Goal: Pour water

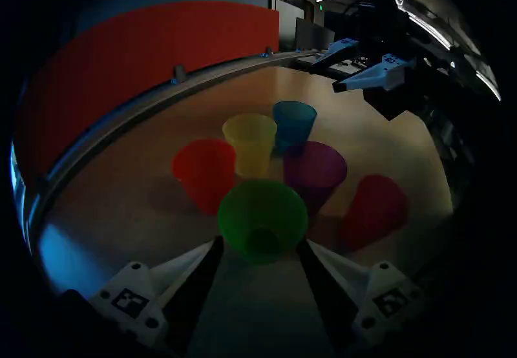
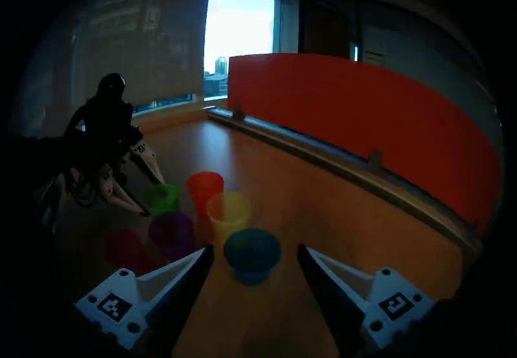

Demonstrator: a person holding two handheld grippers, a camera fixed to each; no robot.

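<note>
Several coloured plastic cups stand clustered on a wooden table [image 1: 368,125]. In the left gripper view the green cup [image 1: 262,219] sits between the fingertips of my left gripper [image 1: 260,243], whose jaws stand wide around it. Behind it are an orange-red cup [image 1: 205,174], a yellow cup [image 1: 250,141], a blue cup [image 1: 294,124], a purple cup [image 1: 315,170] and a dark red cup [image 1: 375,209]. My right gripper [image 2: 254,249] is open, with the blue cup [image 2: 252,254] just ahead of its tips. It hovers beyond the cups [image 1: 325,78]. I cannot see water in any cup.
A red partition [image 1: 148,61] with a grey rail [image 1: 194,86] runs along the table's far side. A bright window [image 2: 239,35] lies beyond the table end. The room is dim. Bare tabletop [image 2: 336,216] stretches right of the cups toward the partition.
</note>
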